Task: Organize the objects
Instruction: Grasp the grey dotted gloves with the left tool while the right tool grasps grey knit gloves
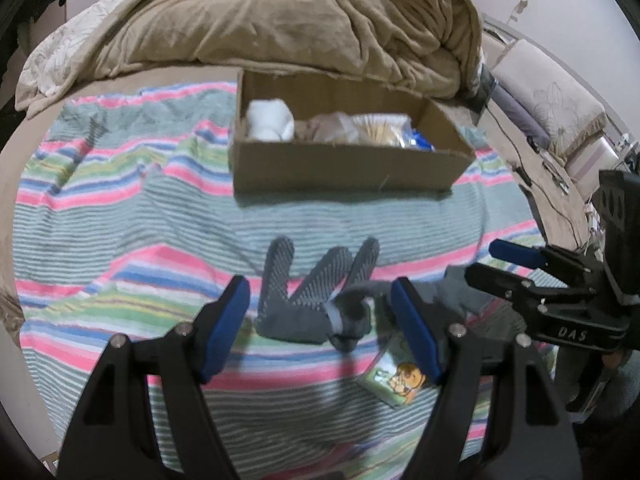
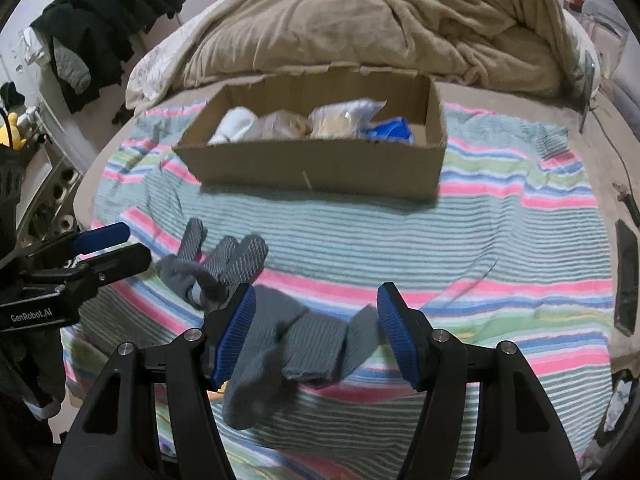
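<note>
- Gloves first: a grey knit glove with dotted fingers (image 1: 316,292) lies flat on the striped towel (image 1: 120,216), directly ahead of my left gripper (image 1: 320,320) and framed between its pads, fingers pointing away from me toward the cardboard box (image 1: 344,168).
- My left gripper is spread wide, pinching nothing; the glove's cuff end is the part nearest it.
- My right gripper (image 2: 316,332) is spread too, with a second grey glove (image 2: 296,340) crumpled between its blue pads (image 2: 236,332); it seems to touch the left pad, but I can't tell whether it rests on the towel or hangs there.
- So each hand has its own glove: left is nearer the flat one, right the bunched one.
- The flat glove's long axis runs straight along my left fingers' line, so I judge a close would catch it across the cuff.
- A small cartoon-printed packet (image 1: 396,380) lies beside my left gripper's right finger, just short of the glove.
- The box, already holding a white cloth roll (image 1: 268,120) and plastic bags (image 1: 360,128), sits well beyond both gloves.
</note>
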Motion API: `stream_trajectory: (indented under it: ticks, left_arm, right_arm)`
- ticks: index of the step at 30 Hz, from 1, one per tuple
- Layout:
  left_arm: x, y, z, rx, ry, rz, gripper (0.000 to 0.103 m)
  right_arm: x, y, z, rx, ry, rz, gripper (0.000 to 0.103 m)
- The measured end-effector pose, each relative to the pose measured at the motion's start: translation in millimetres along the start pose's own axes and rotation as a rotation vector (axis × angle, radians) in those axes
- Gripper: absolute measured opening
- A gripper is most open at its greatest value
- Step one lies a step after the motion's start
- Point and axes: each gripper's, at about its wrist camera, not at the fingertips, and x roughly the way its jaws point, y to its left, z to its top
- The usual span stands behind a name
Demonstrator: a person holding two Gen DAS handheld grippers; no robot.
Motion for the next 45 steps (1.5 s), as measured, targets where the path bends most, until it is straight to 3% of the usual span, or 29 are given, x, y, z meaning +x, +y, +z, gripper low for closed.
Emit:
stream_trajectory:
  ticks: [15, 21, 28, 29, 34, 38, 45]
  left_arm:
    - [56.2, 3.6, -17.2, 0.017, 0.119, 0.056, 0.075]
    - [77.5, -11.7, -22.5, 0.104, 0.15, 0.111, 0.092]
    - [85.8, -15.8, -24.0, 0.135, 0.143, 0.127, 0.094]
    - [85.1, -15.9, -24.6, 0.139, 0.134, 0.125, 0.093]
    - [79.6, -11.7, -22.5, 0.107, 0.115, 0.103, 0.066]
    - [70.1, -7.9, -19.0, 0.068, 0.11, 0.063, 0.058]
    - [46.3, -3.5, -12.8, 0.033, 0.086, 0.036, 0.05]
  right_arm:
    - [45.6, 6.6, -21.8, -0.006, 0.125, 0.043, 0.067]
    - [58.7, 9.0, -25.4, -0.047, 0.139, 0.035, 0.068]
    - [53.1, -2.6, -25.1, -0.017, 0.118, 0.085, 0.053]
    - [51.3, -3.8, -25.1, -0.013, 0.115, 0.088, 0.051]
    - [40.6, -2.1, -24.8, -0.038, 0.096, 0.073, 0.04]
    - [31.0, -6.5, -21.0, -0.022, 0.072, 0.074, 0.033]
    - [6.0, -14.5, -8.3, -0.003, 0.007, 0.061, 0.031]
